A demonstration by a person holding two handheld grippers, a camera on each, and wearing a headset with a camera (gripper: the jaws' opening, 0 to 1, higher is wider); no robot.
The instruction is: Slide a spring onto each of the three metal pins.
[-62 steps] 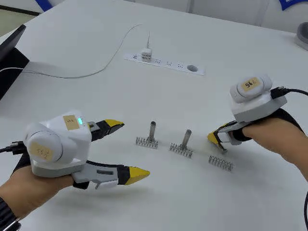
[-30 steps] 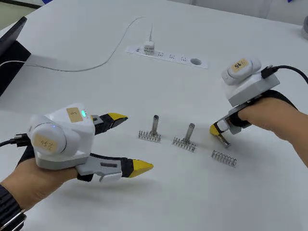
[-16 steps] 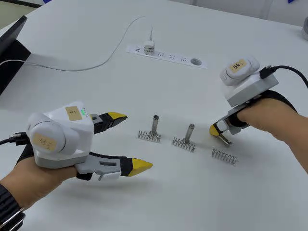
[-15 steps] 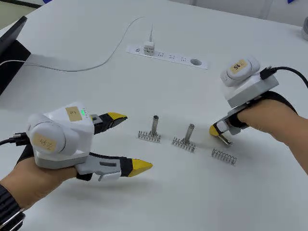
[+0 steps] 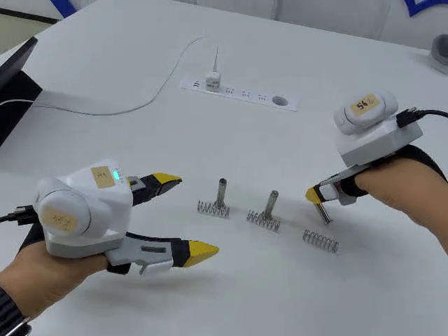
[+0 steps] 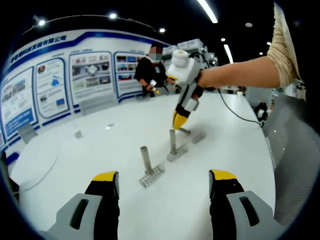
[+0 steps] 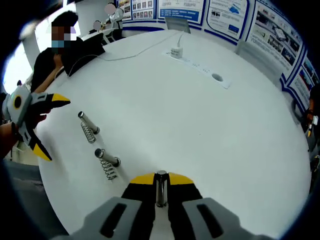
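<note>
Two metal pins stand upright mid-table, each with a spring lying at its foot. A third spring lies alone to the right. My right gripper is shut on the third pin, which hangs tilted just above that spring; the pin stands between the yellow-tipped jaws. My left gripper hovers wide open left of the pins, holding nothing. From the left gripper the pins stand ahead, with the right gripper beyond them.
A white power strip with a plugged-in charger and a cable lies at the back. A dark monitor edge stands far left. A person stands beyond the table. Bare white tabletop surrounds the pins.
The head view has shifted. My right gripper keeps its hold on the pin and sits slightly higher above the loose spring. The left gripper stays open in place.
</note>
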